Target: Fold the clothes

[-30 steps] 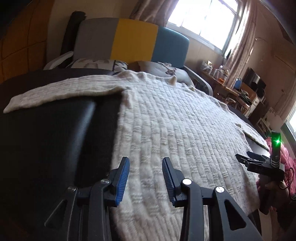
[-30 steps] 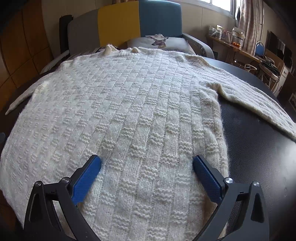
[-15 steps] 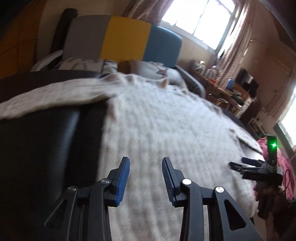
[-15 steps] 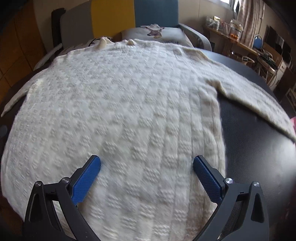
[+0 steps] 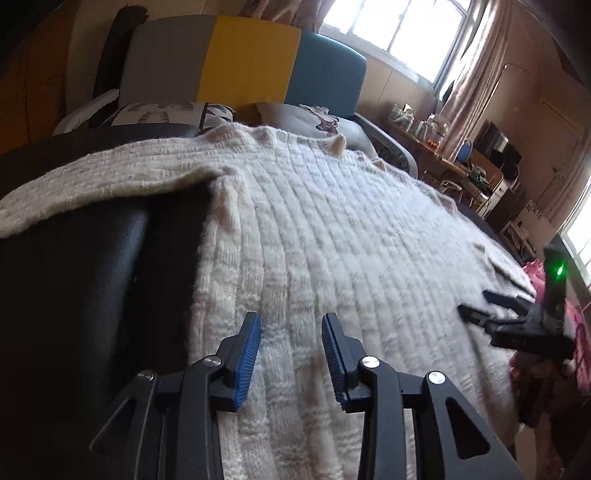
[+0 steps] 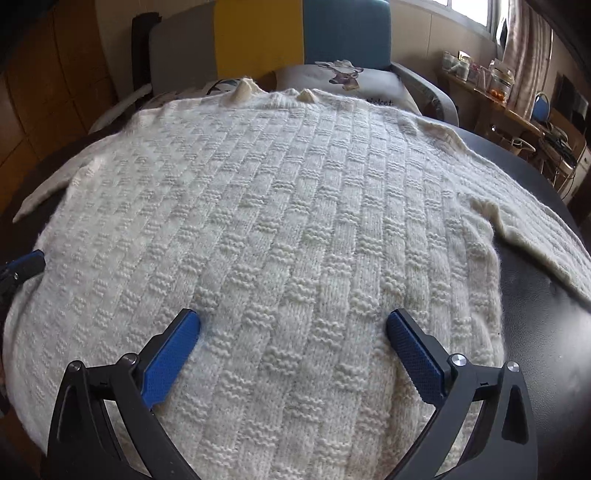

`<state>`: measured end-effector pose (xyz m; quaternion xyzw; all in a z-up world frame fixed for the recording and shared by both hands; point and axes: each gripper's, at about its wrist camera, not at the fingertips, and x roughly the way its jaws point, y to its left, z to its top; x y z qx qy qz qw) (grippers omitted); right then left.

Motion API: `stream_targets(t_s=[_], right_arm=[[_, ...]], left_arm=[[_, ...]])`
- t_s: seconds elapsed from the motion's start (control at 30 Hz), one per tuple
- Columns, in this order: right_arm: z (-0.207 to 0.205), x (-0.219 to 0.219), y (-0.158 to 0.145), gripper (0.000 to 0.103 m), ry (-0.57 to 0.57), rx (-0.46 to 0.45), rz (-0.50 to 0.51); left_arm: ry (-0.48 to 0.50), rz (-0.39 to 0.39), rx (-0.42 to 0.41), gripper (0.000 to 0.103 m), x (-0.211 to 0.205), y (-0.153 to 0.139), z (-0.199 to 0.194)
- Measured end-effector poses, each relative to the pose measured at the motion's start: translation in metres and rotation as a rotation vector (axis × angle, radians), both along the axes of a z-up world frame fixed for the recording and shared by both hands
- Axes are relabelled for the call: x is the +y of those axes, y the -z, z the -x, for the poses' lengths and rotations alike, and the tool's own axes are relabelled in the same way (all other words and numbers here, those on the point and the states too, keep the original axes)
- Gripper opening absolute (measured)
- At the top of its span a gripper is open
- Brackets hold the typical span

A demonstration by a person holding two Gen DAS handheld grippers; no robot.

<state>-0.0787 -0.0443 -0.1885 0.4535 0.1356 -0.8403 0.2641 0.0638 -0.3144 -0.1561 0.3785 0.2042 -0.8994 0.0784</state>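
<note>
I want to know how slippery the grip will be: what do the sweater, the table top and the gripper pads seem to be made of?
The sweater looks like thick cream wool or wool-like yarn: raised basketweave stitches, fuzzy edges. The table top seems to be smooth black leatherette or plastic, judging by its soft sheen. The left gripper and right gripper carry blue pads with fine ridges, probably rubber.

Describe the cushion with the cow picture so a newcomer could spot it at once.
Find the armchair with the grey, yellow and blue back, behind the black table where the cream knitted sweater lies spread. The cushion sits on its seat under the blue panel, just past the sweater's collar. It is pale grey with a cow's head printed on it.
</note>
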Motion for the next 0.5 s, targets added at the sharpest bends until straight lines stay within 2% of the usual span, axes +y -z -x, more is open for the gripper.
stream_targets(t_s=[0.1,0.17,0.3,0.33,0.4,0.5], right_arm=[[0.001,-0.001,-0.002,0.103,0.001,-0.007,0.001],[0.009,-0.012,-0.013,0.103,-0.008,0.008,0.010],[0.025,-0.029,-0.022,0.103,-0.024,0.026,0.019],[0.029,-0.034,-0.021,0.103,-0.024,0.028,0.012],[0.035,-0.036,-0.010,0.103,-0.012,0.001,-0.017],[0.033,-0.024,-0.001,0.103,-0.011,-0.002,0.030]], left_arm=[[0.011,0.013,0.056,0.035,-0.010,-0.018,0.020],[0.005,0.033,0.051,0.035,-0.016,-0.021,0.039],[-0.033,0.030,-0.037,0.035,-0.032,-0.003,0.070],[-0.041,0.039,-0.065,0.035,-0.034,0.004,0.072],[-0.036,0.060,-0.054,0.034,-0.033,0.011,0.065],[-0.044,0.015,-0.036,0.034,-0.038,0.010,0.056]])
